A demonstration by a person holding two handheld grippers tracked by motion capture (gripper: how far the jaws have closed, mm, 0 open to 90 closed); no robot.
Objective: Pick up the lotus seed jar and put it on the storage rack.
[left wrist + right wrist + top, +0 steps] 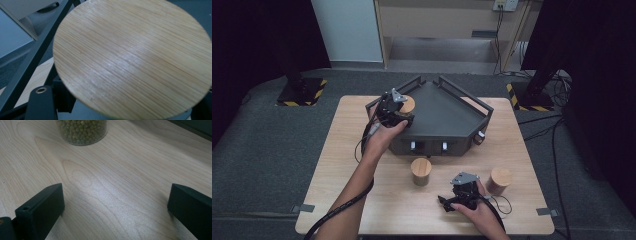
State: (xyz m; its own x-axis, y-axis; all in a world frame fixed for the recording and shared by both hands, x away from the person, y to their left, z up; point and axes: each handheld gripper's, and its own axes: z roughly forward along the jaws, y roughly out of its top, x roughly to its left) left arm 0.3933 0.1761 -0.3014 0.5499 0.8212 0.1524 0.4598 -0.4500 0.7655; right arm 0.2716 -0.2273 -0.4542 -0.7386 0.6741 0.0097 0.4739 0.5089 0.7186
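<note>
Jars with bamboo lids are being moved into the dark tray [462, 107] at the back of the table [337, 150], to judge by how things stand: one jar [408, 105] is at the tray's left corner, while two others wait on the bare wood in front of it. The left gripper [398, 111] is clamped on that first jar, its jaws drawn in against the sides, and the hand holds it over the tray's left rail, probably so it can be set down on the tray floor clear of the frame. In the left gripper view the round bamboo lid [132, 57] sits right above the jaws and very close to the camera, with the tray's dark rail [32, 57] running past on its left; whether the jar's base already rests on the tray I cannot tell. The right gripper [462, 192] rests low on the table near the front edge, jaws spread wide with nothing between them. It lies between the middle jar [421, 171] and the right-hand jar [499, 180], close to the latter. The right gripper view shows a glass jar of green beans [82, 131] standing ahead of the open jaws, apart from them, so this hand looks parked in readiness.
</note>
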